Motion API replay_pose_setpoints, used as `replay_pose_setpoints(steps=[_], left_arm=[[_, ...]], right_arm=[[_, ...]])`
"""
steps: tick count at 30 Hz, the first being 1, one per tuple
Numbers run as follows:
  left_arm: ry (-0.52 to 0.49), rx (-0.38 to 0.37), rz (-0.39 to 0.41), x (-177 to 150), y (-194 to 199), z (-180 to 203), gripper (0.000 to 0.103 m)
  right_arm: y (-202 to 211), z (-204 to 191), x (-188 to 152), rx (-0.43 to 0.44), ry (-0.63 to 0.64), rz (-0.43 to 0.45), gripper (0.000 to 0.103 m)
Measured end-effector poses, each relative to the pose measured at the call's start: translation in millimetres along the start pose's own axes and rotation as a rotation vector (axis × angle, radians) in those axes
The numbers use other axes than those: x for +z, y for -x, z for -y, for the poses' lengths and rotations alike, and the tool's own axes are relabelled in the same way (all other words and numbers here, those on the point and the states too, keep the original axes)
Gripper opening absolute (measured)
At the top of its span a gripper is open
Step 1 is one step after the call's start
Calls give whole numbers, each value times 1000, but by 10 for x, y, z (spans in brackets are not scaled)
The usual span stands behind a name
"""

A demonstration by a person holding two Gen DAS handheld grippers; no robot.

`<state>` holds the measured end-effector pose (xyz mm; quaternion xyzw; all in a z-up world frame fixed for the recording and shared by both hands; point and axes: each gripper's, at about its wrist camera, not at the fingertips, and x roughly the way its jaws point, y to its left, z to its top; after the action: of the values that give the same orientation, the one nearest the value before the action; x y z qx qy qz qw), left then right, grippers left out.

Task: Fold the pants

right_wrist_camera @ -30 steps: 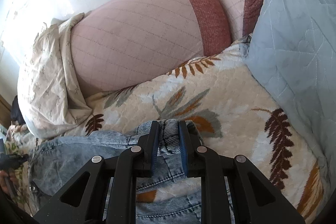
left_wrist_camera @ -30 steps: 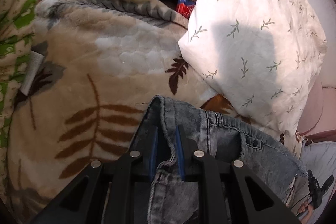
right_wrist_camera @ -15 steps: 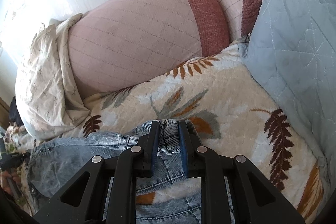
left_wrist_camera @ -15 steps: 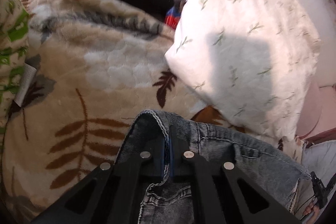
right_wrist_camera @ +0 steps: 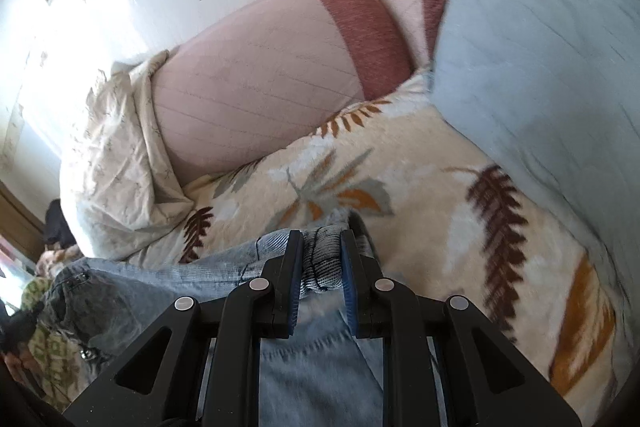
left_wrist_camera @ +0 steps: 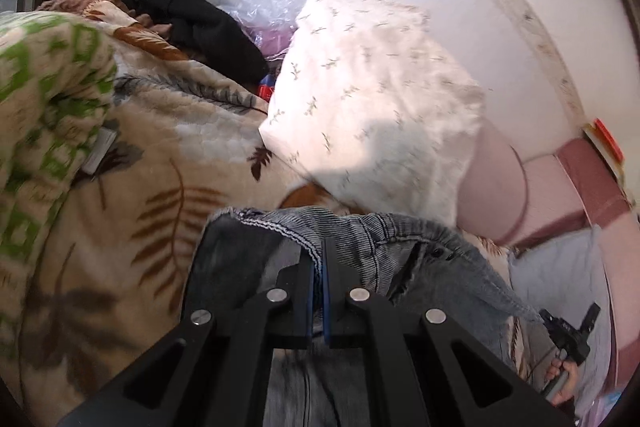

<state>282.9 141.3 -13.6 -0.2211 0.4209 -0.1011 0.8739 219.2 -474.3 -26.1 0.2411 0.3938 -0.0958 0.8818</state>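
The jeans (left_wrist_camera: pixel 384 239) lie across the leaf-print blanket (left_wrist_camera: pixel 152 155) on the bed, their waistband stretched between the left gripper (left_wrist_camera: pixel 318 267) and the right gripper (right_wrist_camera: pixel 320 267). Behind them a pillow (left_wrist_camera: pixel 372 115) leans on the padded headboard (right_wrist_camera: pixel 256 83). A dark garment (left_wrist_camera: pixel 192 23) lies farther back on the left, and a quilt (right_wrist_camera: pixel 540 47) on the right.
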Motion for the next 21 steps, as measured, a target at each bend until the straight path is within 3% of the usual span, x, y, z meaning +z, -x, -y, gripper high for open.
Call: replay_pose_setpoints(steps=[6, 13, 21], left_arm=[[7, -38, -7, -704, 476, -204, 4], [36, 10, -84, -1568, 569, -616, 4], [-12, 19, -57, -1691, 687, -588, 5]], right_arm=[[334, 512, -380, 35, -94, -7, 17], [401, 979, -875, 52, -183, -56, 15], [457, 1215, -1259, 57, -219, -91, 17]])
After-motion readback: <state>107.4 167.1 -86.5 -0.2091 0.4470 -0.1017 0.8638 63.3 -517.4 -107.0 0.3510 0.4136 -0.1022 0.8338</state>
